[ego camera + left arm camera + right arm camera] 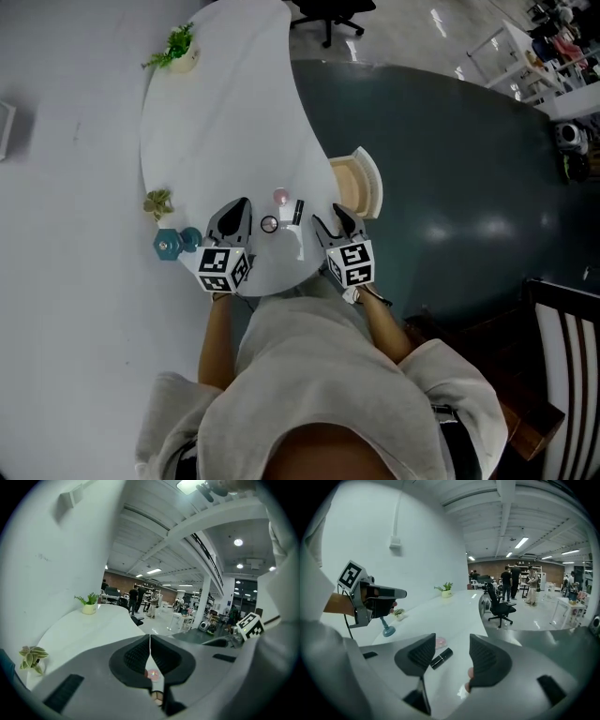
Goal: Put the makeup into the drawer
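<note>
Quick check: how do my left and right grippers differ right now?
The left gripper has its jaws together; the right gripper has them wide apart. The left gripper is on the side of the teal stand; the right gripper is nearer the wooden drawer. Both are empty, above the white table, with the makeup between them.

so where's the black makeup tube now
Head view: the black makeup tube lies on the white table, just right of the pink round compact, ahead of the right gripper.
</note>
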